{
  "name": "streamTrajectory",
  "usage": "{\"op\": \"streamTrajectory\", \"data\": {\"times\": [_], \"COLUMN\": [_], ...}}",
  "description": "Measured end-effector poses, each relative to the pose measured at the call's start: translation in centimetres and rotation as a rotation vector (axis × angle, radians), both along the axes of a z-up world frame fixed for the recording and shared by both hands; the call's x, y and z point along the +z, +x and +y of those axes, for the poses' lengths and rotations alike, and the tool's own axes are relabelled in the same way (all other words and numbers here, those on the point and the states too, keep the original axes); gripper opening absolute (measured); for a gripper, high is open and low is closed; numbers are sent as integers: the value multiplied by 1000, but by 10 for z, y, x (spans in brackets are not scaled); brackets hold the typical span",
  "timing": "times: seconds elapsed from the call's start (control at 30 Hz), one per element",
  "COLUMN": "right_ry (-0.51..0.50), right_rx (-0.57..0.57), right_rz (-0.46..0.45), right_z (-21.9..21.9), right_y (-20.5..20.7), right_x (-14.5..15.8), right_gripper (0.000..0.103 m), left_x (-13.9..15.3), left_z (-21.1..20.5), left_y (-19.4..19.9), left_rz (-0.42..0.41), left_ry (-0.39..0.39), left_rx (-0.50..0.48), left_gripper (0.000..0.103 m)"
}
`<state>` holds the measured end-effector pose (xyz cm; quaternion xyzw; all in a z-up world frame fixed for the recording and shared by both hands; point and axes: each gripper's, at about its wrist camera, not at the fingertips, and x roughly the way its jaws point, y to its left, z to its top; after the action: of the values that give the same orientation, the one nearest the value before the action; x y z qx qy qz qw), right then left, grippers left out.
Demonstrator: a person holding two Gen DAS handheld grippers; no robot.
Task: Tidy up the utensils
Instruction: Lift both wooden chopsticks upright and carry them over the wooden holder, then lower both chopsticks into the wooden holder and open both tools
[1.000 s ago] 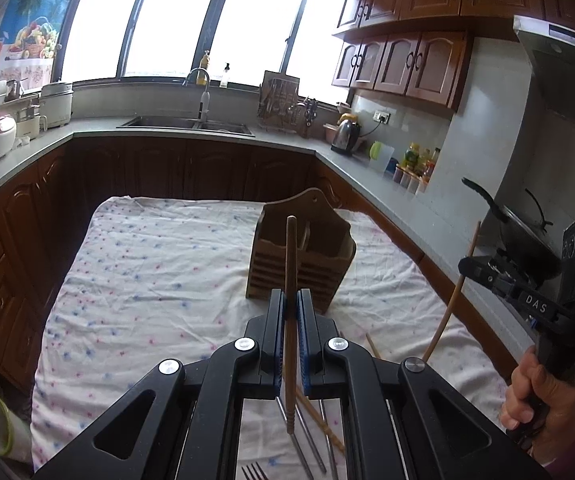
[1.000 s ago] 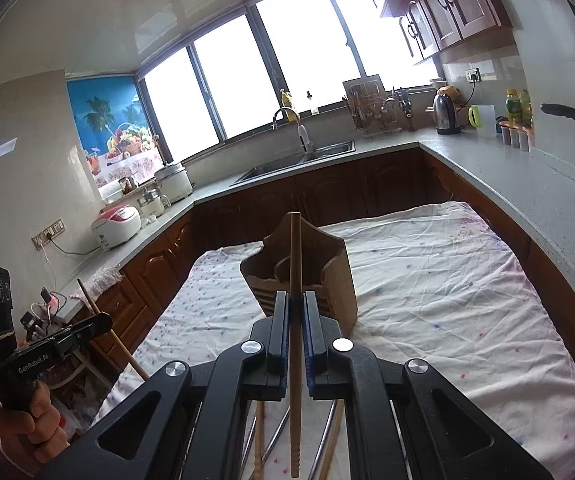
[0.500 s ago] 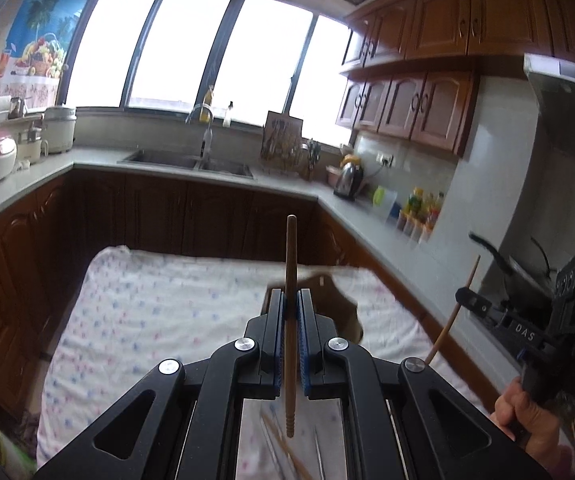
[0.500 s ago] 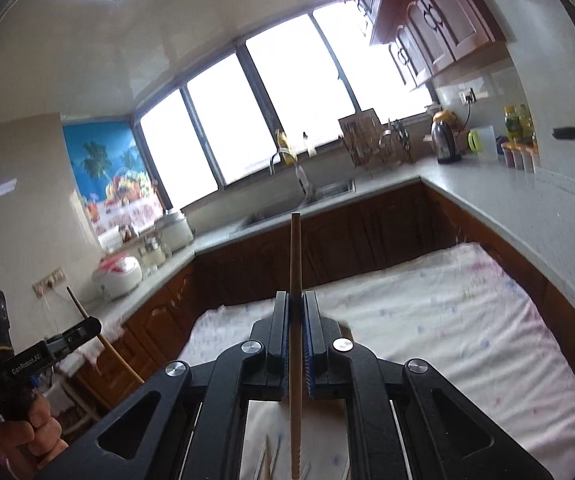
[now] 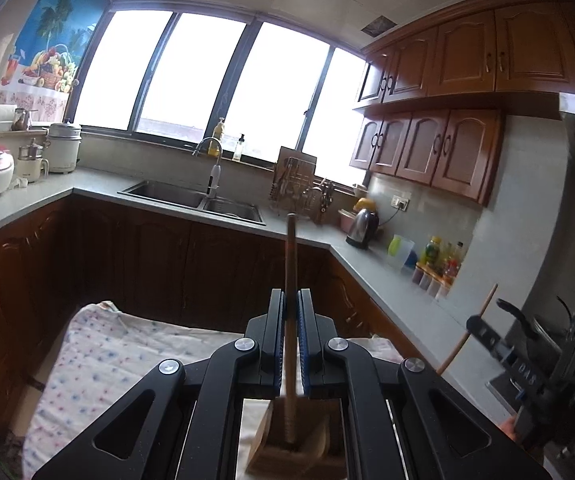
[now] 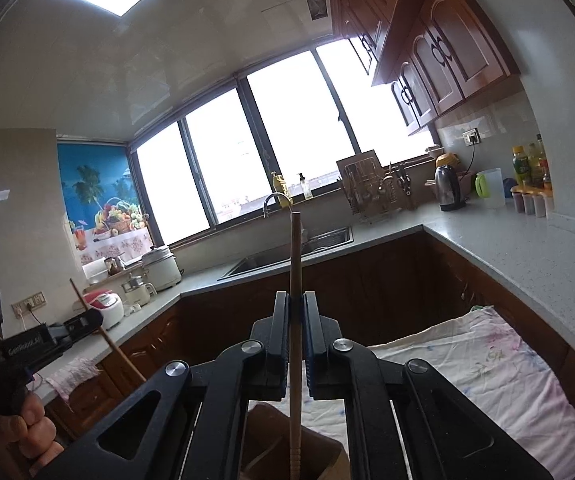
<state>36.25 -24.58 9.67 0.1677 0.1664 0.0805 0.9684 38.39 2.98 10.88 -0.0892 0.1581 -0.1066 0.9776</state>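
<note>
My left gripper [image 5: 291,304] and right gripper [image 6: 296,306] each clamp a wooden chopstick [image 5: 290,320] upright (grooved tip down) above the wooden utensil holder [image 5: 287,456].

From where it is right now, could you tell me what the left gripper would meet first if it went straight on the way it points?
Probably the dark lower cabinet fronts across the gap: the left gripper, shut on a chopstick, points at them just below the counter edge. Depth is unclear.

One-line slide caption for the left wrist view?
Left gripper clamps a wooden chopstick upright above the wooden utensil holder, right gripper alongside holding another.
</note>
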Motion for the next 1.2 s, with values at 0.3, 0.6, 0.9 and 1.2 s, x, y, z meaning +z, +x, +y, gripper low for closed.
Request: {"op": "streamTrajectory", "data": {"times": [0.3, 0.6, 0.9, 1.2], "right_ry": [44, 51, 43, 71], "right_rx": [-31, -17, -3, 5], "right_rz": [45, 108, 139, 170], "right_z": [1, 2, 0, -5], "right_y": [11, 12, 15, 17], "right_x": [-64, -86, -81, -81], "right_gripper": [6, 6, 7, 18], "left_x": [-87, -122, -102, -96], "left_z": [-22, -31, -33, -25], "left_y": [56, 87, 87, 78], "left_rz": [80, 131, 150, 178], "left_ry": [-25, 0, 10, 15], "left_rx": [13, 13, 4, 0], "left_gripper": [4, 4, 5, 21]}}
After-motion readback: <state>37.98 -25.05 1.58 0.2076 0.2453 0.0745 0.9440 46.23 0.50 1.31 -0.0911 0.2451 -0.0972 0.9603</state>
